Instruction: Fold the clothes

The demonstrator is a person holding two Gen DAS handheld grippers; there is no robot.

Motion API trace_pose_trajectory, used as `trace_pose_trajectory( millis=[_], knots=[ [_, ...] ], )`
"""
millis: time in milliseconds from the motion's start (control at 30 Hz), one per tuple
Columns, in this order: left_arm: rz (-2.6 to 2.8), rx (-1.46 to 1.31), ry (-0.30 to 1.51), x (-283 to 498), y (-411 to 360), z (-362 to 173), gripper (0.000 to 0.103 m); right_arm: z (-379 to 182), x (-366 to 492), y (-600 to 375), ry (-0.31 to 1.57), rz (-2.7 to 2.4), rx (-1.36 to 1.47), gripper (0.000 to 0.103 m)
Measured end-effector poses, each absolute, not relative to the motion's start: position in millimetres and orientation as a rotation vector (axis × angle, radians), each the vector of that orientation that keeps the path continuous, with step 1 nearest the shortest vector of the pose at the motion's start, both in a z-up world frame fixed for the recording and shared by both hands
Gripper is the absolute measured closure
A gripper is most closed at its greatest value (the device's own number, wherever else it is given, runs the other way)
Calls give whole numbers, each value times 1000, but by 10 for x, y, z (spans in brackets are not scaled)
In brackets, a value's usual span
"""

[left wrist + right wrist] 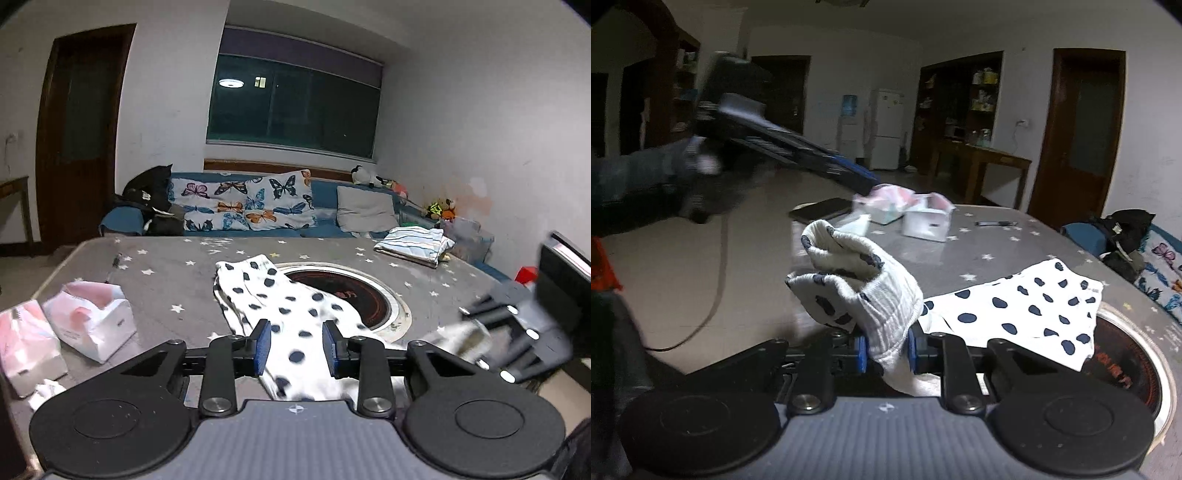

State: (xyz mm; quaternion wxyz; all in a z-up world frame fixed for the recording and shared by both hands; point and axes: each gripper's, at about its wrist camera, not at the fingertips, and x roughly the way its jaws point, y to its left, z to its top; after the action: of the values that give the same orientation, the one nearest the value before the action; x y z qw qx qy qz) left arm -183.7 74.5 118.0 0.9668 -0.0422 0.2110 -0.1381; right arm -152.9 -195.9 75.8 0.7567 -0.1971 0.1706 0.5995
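A: Item?
B: Spotted garment [284, 314], on the grey star table [166, 273]; long axis running away from the left gripper [296, 349] across the round hob [369, 299].
A: Jaws?
B: Left partly open, cloth between, pads clear; right gripper [887, 349] clamped on bunched waistband.
A: Surroundings?
B: Tissue packs [92, 317]; folded striped shirt [413, 242].

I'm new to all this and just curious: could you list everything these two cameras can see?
spotted garment: one, white with dark dots, on the table; one end bunched in the right tool
table: one, grey with white stars
round inset plate: one, dark, in the table
tissue packs: two, pink and white, table's left edge
striped folded clothes: one pile, far right corner
butterfly pillow: one, on the blue sofa
left tool: open, garment between its pads
right tool: shut on the garment
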Motion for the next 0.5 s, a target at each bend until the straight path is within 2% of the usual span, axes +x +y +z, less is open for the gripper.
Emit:
trace_pose_trajectory(
  millis=[267, 500],
  knots=[
    [-431, -152, 523, -1273, 398, 817, 72, 1059, -2015, -2263, 440, 1361, -379, 85],
    [-487, -247, 669, -856, 425, 284, 73, 1353, -1960, -2351, 432, 1323, -312, 85]
  ],
)
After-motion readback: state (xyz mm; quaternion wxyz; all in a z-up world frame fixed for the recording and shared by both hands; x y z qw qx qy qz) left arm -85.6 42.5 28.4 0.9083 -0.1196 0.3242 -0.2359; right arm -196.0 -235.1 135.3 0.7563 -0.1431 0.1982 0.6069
